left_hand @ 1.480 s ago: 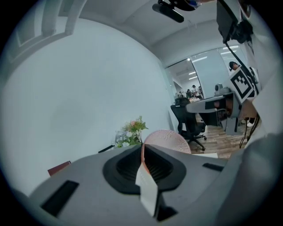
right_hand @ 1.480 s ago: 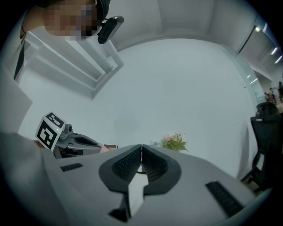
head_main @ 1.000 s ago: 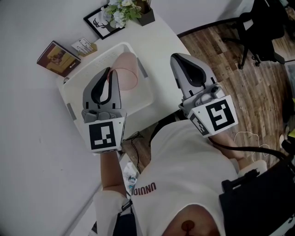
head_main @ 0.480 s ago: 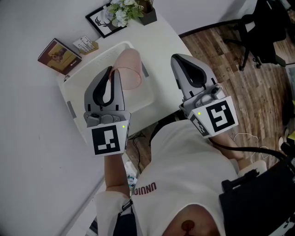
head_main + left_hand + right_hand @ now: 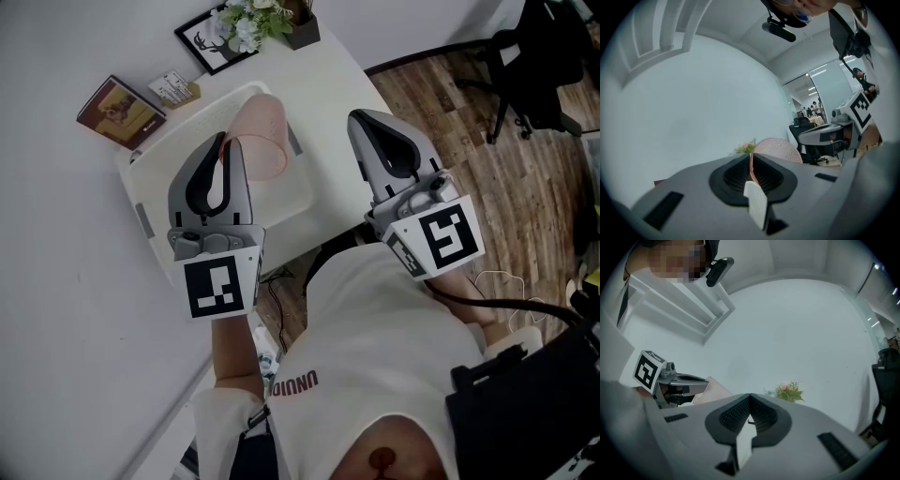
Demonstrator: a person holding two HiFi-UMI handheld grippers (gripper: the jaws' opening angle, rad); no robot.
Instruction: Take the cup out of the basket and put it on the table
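Firstly, book and card: they lie on the table at the far left, apart from the basket.
Basket: white, it stands on the table between the book and the right gripper.
Left gripper: it reaches into the basket from the near side. In its own view the jaws are clenched on the thin pink rim of the cup.
Cup: pink, it hangs on the left gripper just to the right of the jaw tips, above the inside of the basket. The views do not show if its base touches the basket.
Cup axis: tilted, with the mouth toward the person and the base pointing away, about along the line of the gripper. In the left gripper view the cup body stands ahead of the jaws and a little to the right.
Frame and flowers: at the far edge of the table, behind the basket.
Free table: the bare part lies to the right of the basket, past its right wall.
Coming move, as a judgement: the cup must rise over the right wall and go rightward, and turn upright before it is set down.
Right gripper: it hangs over the right edge of the table with its jaws pressed together and nothing between them, as its own view shows. It is near the free spot, but the left one has the cup.
Chair: on the floor at the far right, well apart.
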